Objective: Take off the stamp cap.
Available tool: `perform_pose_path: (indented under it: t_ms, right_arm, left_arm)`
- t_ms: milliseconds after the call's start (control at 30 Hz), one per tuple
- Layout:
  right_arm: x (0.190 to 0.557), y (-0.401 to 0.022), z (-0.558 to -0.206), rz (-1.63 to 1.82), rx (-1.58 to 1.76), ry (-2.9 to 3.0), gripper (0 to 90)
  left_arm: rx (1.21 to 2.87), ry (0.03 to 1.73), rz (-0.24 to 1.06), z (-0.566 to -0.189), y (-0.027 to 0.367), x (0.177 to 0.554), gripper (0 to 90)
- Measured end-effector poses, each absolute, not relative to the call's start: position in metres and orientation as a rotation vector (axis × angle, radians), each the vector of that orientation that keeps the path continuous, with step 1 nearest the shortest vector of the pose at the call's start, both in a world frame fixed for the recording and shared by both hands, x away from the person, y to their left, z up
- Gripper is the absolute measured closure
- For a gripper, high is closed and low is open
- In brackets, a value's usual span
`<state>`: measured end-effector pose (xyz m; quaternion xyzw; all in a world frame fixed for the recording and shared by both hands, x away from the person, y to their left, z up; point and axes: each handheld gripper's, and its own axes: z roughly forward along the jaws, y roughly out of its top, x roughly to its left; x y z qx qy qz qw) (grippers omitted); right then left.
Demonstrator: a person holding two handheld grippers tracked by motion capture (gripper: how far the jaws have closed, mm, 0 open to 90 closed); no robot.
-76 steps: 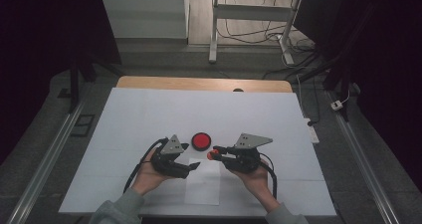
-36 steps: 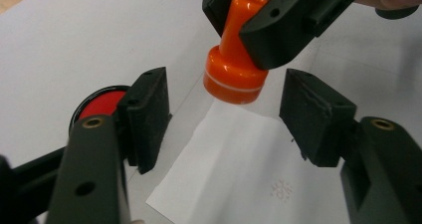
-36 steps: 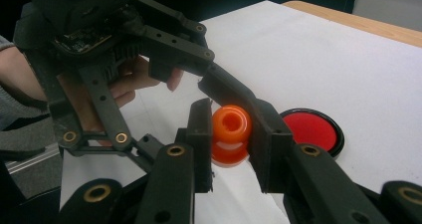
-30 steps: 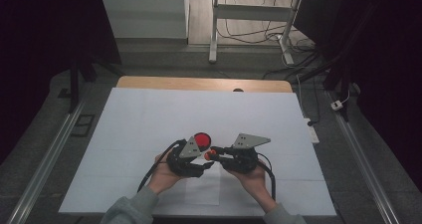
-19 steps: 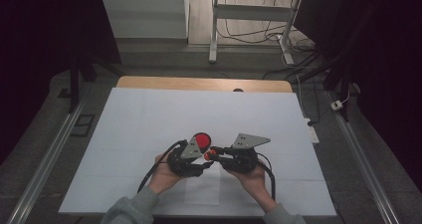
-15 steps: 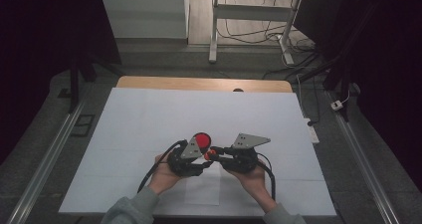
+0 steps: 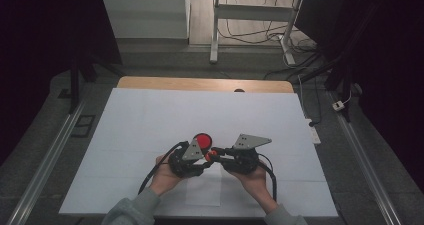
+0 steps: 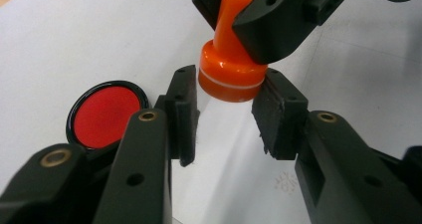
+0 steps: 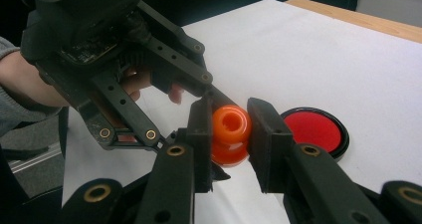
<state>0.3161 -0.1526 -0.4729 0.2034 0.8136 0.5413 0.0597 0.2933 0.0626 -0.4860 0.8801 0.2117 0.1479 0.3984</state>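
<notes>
The right tool (image 9: pixel 228 127) is pinching the narrow handle of an orange stamp (image 9: pixel 230 134), holding it just above the white surface (image 7: pixel 150 120) near the front middle. From the high view the stamp (image 7: pixel 209 156) is sitting between the two tools, at about 3 o'clock from the left tool (image 7: pixel 200 161) and at 9 o'clock from the right tool (image 7: pixel 216 153).

In the left gripper view the stamp (image 8: pixel 230 59) is standing with its long axis roughly upright and slightly tilted, handle up in the other tool's grip and its wide base pointing down. The left tool (image 8: pixel 226 117) has just been closing: its pads (image 8: pixel 183 113) are flanking the base on either side, touching or all but touching its rim, so I am reading it as not yet a firm grip. That base lying straight ahead between these pads is probably what the next move depends on, likely a pull or twist on the lower part.

A round black ink pad (image 7: pixel 202 140) with a red face is lying open on the surface at about 12 o'clock from the stamp, just beyond it. The ink pad (image 8: pixel 105 112) is holding nothing but its red cushion.
</notes>
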Motion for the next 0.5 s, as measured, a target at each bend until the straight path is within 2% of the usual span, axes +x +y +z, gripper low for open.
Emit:
perform_pose_path:
  t_ms: [500]
  right_arm:
    - [0.3170,-0.1527,-0.4738,1.643,0.624,2.475,72.9]
  left_arm:
    - [2.231,0.523,0.402,-0.4865,0.0607,0.2915,63.4]
